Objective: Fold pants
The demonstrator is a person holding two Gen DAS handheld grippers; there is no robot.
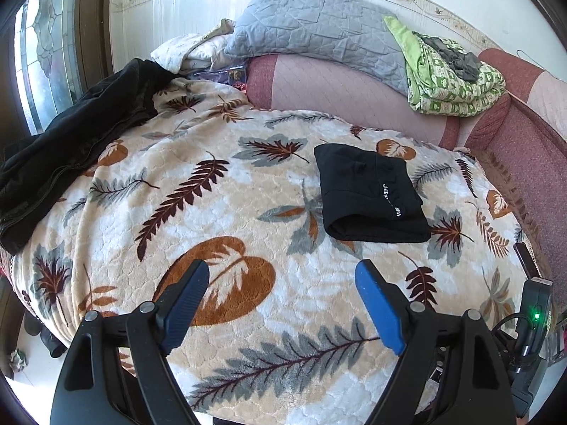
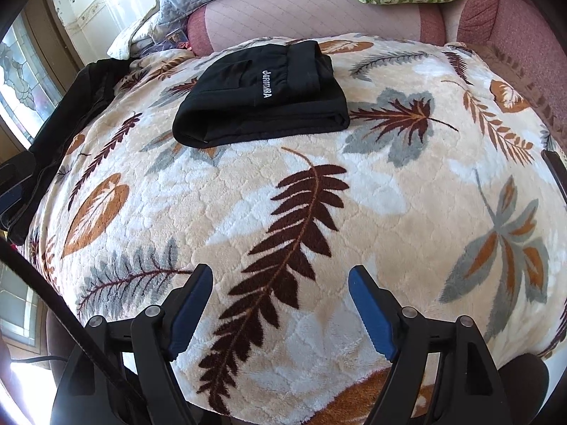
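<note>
Pants [image 1: 368,194], folded, lie on the leaf-print blanket [image 1: 226,219]; left claw [image 1: 281,272] and right claw [image 2: 280,276] gape empty.

The pants [image 1: 368,198] are black and lie folded into a compact, roughly rectangular bundle on the leaf-patterned blanket [image 1: 219,233]. The stacked layers show along the near edge, with a rounded fold at the near left corner. The gathered waistband sits on top toward the far side, and a strip of white lettering runs across the upper layer. Nothing touches the bundle [image 2: 260,94].
</note>
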